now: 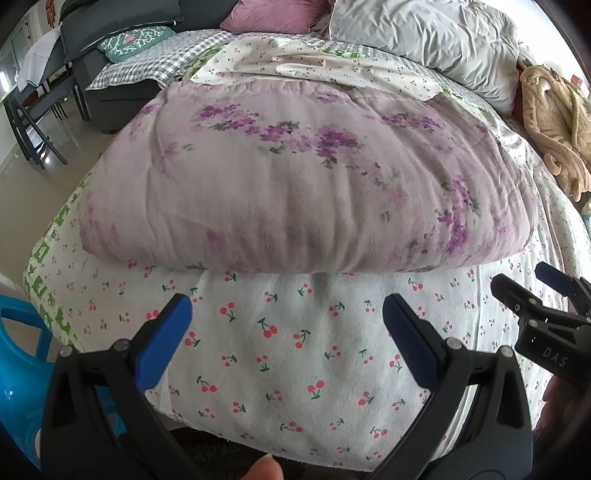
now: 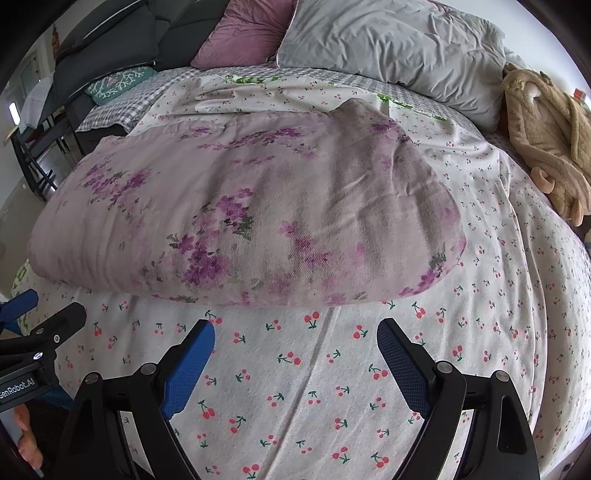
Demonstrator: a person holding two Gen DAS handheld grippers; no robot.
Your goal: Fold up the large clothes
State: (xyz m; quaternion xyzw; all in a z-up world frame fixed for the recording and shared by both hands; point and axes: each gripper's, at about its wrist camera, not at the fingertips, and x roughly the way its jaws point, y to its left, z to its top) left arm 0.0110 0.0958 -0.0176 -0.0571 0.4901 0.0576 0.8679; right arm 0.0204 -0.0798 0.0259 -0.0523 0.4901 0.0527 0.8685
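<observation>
A bed (image 1: 295,369) is filling both views, its white cherry-print sheet (image 2: 332,387) spreading smooth across the near part and bunching into wrinkles toward the head. On the sheet, a pale lilac quilt with purple flower sprays (image 1: 295,177) is lying folded into a thick, puffy block — its rounded fold edge is facing the grippers, and its far edge is reaching toward the rumpled part of the sheet. A grey pillow (image 2: 399,48) is leaning at the head of the bed, with a mauve cushion (image 2: 240,33) just beside it on the left. A tan plush toy (image 2: 546,136) is sprawling along the right edge of the bed, well apart from the quilt. A teal patterned cushion (image 1: 136,40) is sitting at the far left, against a dark sofa (image 1: 110,22).

The left gripper (image 1: 287,314) is hovering over bare sheet just in front of the quilt's fold edge, its blue-padded jaws spread wide and gripping nothing. The right gripper (image 2: 295,338) is hanging beside it — likewise spread wide, empty, and short of the quilt. A blue plastic stool (image 1: 18,369) is showing at the lower left, beside the bed.
</observation>
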